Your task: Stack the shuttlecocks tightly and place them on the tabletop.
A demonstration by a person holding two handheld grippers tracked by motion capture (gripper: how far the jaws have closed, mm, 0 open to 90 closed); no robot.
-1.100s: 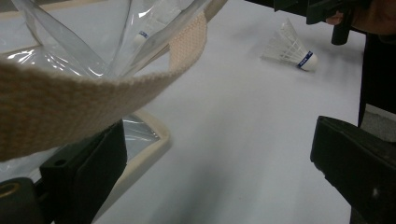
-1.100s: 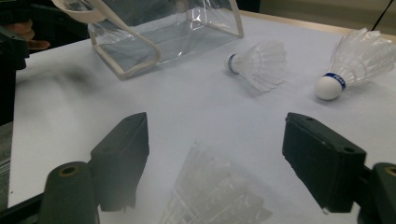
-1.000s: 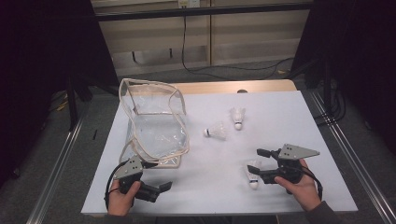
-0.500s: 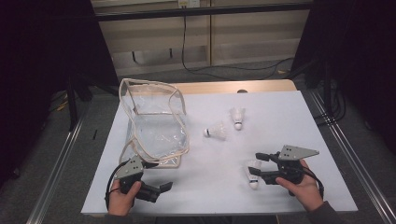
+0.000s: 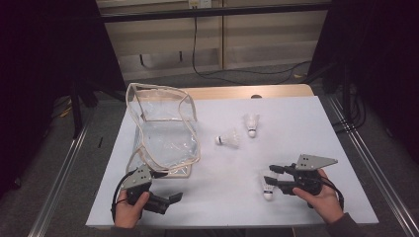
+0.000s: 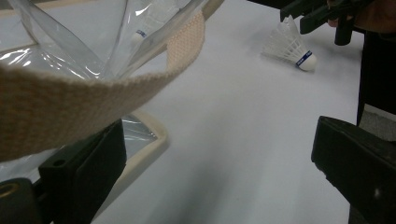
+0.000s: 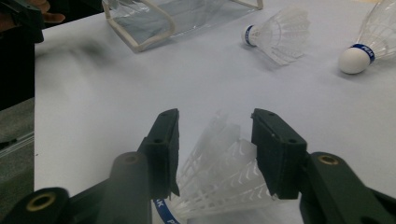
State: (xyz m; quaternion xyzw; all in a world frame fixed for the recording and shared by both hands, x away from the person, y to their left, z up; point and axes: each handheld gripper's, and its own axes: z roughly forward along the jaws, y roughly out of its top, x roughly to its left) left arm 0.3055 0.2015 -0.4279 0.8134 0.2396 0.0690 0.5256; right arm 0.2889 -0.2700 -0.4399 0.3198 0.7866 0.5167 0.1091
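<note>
High view: white table [image 5: 217, 207], clear plastic bag [image 5: 163, 128] with beige webbing trim at left-centre, mouth up and sagging. Two shuttlecocks lie loose mid-table: one [image 5: 226, 139] on its side just right of the bag, another [image 5: 252, 123] a bit further back, cork toward the person. A third shuttlecock [image 5: 268, 187] sits at the near right, cork down toward the table edge, skirt between the jaws of the right gripper [image 5: 273, 175]. Left gripper [image 5: 168, 190] rests low at the bag's near corner, well apart from the right one.

Left gripper view: jaws stand wide apart, nothing pinched. The beige strap [image 6: 93, 88] of the bag crosses in front of the left jaw, above it; whether it touches the jaw I can't tell. Clear bag wall [image 6: 70, 37] behind it, with a shuttlecock seen through the plastic. Third shuttlecock [image 6: 292, 46] lies far off by the other gripper; blue band on the cork, print too small to read.

Right gripper view: jaws about half closed and have just been closing, with the white feather skirt [image 7: 224, 172] between them. Pads sit at the skirt's edges; firm pinch not confirmed. Blue band at bottom shows partial letters, unreadable. The loose shuttlecock at right [image 7: 366, 42] has a blue band reading roughly "PEAK"; other one [image 7: 278, 35] unreadable.
</note>
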